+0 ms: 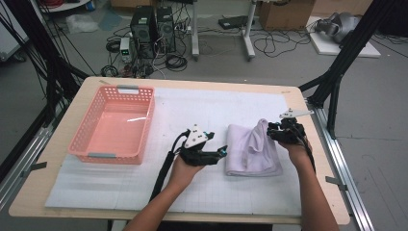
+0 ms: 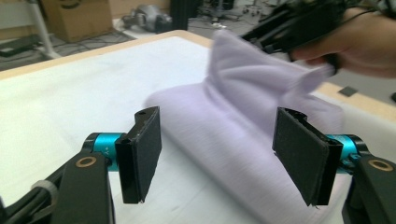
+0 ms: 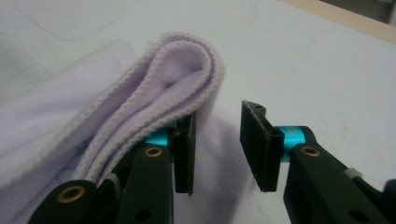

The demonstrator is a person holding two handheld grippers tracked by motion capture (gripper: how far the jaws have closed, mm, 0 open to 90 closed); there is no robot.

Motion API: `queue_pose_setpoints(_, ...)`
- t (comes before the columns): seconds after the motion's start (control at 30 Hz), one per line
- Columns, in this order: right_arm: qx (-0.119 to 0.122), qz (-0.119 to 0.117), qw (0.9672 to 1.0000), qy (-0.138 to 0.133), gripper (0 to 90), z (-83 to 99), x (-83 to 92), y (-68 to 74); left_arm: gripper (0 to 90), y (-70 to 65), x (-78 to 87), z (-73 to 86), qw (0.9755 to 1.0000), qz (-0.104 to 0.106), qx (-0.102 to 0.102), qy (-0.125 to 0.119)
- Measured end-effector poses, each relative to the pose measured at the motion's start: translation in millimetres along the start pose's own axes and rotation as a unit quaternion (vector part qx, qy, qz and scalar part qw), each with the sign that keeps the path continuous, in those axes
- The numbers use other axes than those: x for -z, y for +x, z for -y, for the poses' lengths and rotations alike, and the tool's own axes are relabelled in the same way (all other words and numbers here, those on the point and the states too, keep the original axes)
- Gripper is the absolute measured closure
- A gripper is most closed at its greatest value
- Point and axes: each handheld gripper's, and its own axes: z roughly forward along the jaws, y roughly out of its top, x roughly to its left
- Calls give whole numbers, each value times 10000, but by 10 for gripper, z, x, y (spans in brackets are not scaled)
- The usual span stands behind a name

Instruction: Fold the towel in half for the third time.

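A folded lilac towel [image 1: 252, 149] lies on the white mat [image 1: 192, 106], right of centre, with one corner lifted. My left gripper [image 1: 222, 154] sits just left of it, open, its jaws wide apart [image 2: 219, 154] and facing the towel's [image 2: 243, 93] near fold without pressing it. My right gripper [image 1: 272, 132] is at the towel's raised upper right corner. In the right gripper view its jaws [image 3: 219, 149] stand apart with nothing between the pads, and the doubled towel edge [image 3: 163, 79] drapes over the outside of the left jaw.
A pink plastic basket [image 1: 150, 120] stands on the left of the mat, nothing in it. The wooden table's right edge [image 1: 315, 144] runs close behind my right hand. Computer towers, cables and boxes are on the floor beyond the table.
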Motion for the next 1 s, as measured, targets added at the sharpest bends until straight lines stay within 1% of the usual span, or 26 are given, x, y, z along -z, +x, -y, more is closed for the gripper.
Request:
queue_pose_setpoints(0.07,-93,97,9999,93,616,41,40,-34,317,72,55,39,9999,-54,94,-35)
queue_pose_setpoints(0.1,-113,179,9997,110,616,62,70,-36,313,106,81,53,9999,-71,105,0)
queue_pose_setpoints(0.17,-226,397,9989,134,600,105,133,-45,292,156,130,78,9998,-115,134,32)
queue_pose_setpoints(0.2,-287,470,9984,110,595,129,172,-50,284,181,158,92,9998,-122,159,24)
queue_pose_setpoints(0.27,-289,681,9972,-55,601,187,263,-45,258,226,208,118,9996,-189,214,48)
queue_pose_setpoints(0.3,-345,692,9969,-122,602,220,310,-39,256,252,236,130,9995,-210,226,54)
queue_pose_setpoints(0.33,-408,669,9967,-195,603,252,349,-24,252,275,261,144,9994,-226,263,34)
queue_pose_setpoints(0.37,-422,647,9967,-257,603,285,388,-4,252,295,290,155,9993,-256,276,36)
queue_pose_setpoints(0.4,-449,614,9967,-268,605,313,423,32,252,307,309,164,9992,-271,282,33)
queue_pose_setpoints(0.43,-378,587,9972,-279,608,332,443,57,252,326,337,172,9993,-262,266,81)
queue_pose_setpoints(0.47,-304,578,9975,-265,608,364,484,115,245,334,357,177,9993,-271,225,107)
queue_pose_setpoints(0.5,-295,528,9978,-287,603,389,513,164,244,338,380,184,9994,-296,164,111)
queue_pose_setpoints(0.57,-308,434,9979,-356,588,439,565,266,244,354,419,204,9996,-259,123,69)
queue_pose_setpoints(0.6,-305,387,9980,-397,588,467,584,320,244,364,434,212,9995,-284,111,105)
queue_pose_setpoints(0.67,-248,313,9983,-424,588,524,601,420,244,387,461,234,9994,-293,166,87)
queue_pose_setpoints(0.77,-232,201,9989,-361,580,598,578,536,244,420,497,265,9992,-338,188,101)
queue_pose_setpoints(0.87,-393,105,9987,-321,560,656,553,614,240,448,537,289,9990,-379,232,105)
queue_pose_setpoints(0.9,-475,67,9986,-228,540,667,543,635,240,459,552,296,9989,-373,242,118)
queue_pose_setpoints(0.93,-483,37,9987,-146,535,674,530,651,240,464,563,305,9989,-349,274,115)
queue_pose_setpoints(0.97,-432,70,9990,-98,542,682,522,673,240,472,576,314,9989,-339,283,128)
queue_pose_setpoints(1.0,-386,140,9991,-63,578,692,521,696,240,476,587,325,9989,-338,294,138)
